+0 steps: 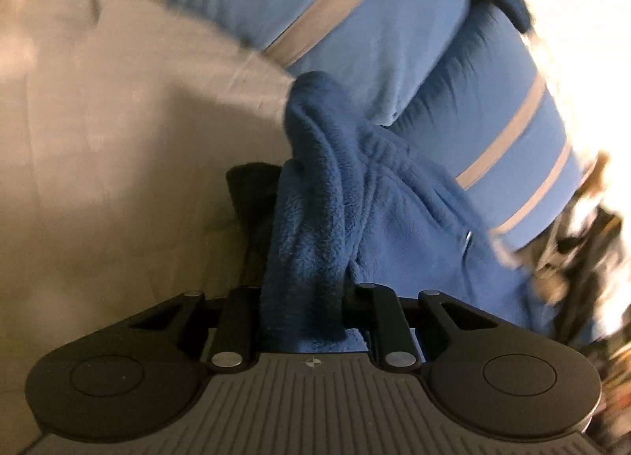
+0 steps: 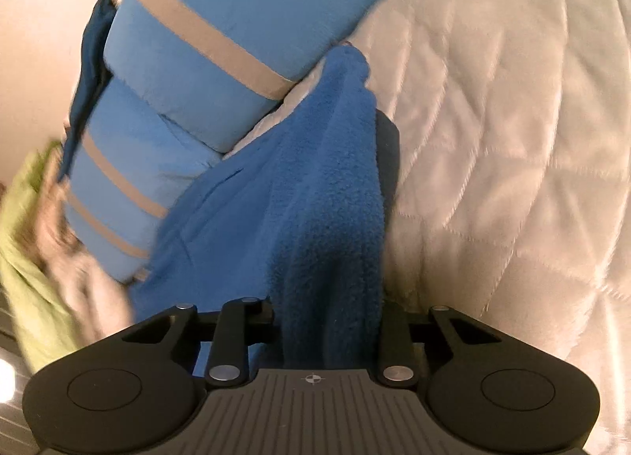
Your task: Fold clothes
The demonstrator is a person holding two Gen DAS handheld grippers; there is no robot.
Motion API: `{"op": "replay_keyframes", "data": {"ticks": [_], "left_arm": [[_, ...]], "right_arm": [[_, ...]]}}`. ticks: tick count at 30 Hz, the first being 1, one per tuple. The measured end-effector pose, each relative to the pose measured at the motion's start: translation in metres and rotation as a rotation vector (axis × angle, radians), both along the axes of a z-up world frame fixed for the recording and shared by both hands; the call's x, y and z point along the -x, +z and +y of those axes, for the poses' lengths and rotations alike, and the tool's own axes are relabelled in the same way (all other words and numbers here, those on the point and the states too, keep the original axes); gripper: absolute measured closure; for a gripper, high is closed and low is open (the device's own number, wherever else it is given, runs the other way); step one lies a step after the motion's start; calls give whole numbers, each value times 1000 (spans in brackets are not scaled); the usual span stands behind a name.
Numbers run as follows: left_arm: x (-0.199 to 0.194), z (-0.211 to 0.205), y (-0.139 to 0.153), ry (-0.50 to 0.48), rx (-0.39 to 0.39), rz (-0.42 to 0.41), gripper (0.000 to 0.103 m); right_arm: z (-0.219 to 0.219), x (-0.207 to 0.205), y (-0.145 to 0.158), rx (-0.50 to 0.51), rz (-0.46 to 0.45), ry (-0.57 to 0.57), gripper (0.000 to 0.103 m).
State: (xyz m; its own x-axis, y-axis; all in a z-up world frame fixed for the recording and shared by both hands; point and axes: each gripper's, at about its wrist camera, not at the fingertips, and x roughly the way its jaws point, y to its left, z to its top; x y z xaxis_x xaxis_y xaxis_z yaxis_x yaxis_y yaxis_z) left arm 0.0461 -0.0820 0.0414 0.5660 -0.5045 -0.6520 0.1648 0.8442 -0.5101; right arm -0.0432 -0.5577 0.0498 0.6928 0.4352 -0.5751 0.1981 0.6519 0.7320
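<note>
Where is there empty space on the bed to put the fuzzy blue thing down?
Both grippers, left and right, hold the blue fleece. Bare quilt lies right of the fleece in the right view; in the left view, left of it. The striped blue cushions crowd the other side.

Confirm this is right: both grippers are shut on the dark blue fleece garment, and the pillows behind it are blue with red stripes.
Only the stripe colour is wrong. Both the left gripper and right gripper are shut on the blue fleece garment, but the right wrist view shows the blue pillows have beige stripes.
</note>
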Motion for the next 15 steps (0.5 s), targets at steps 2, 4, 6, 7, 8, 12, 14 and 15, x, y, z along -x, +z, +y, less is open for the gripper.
{"op": "replay_keyframes", "data": {"ticks": [2, 4, 6, 7, 8, 12, 14, 15], "left_arm": [[10, -12, 13, 10, -89, -47, 83], [18, -25, 26, 22, -168, -93, 83], [27, -36, 39, 21, -238, -144, 83], [32, -40, 46, 21, -263, -166, 84], [35, -43, 53, 20, -277, -185, 84], [52, -46, 84, 5, -330, -267, 84], [52, -51, 101, 13, -346, -301, 84], [53, -52, 109, 18, -352, -317, 84]], "right_arm": [[12, 2, 11, 100, -4, -6, 74], [25, 4, 22, 200, -9, -13, 75], [40, 7, 30, 306, -22, -16, 75], [45, 10, 35, 354, -32, -17, 76], [50, 14, 40, 401, -47, -14, 77], [68, 27, 67, 541, -114, -8, 77], [76, 34, 83, 582, -164, -4, 77], [80, 37, 93, 602, -192, -3, 77]]}}
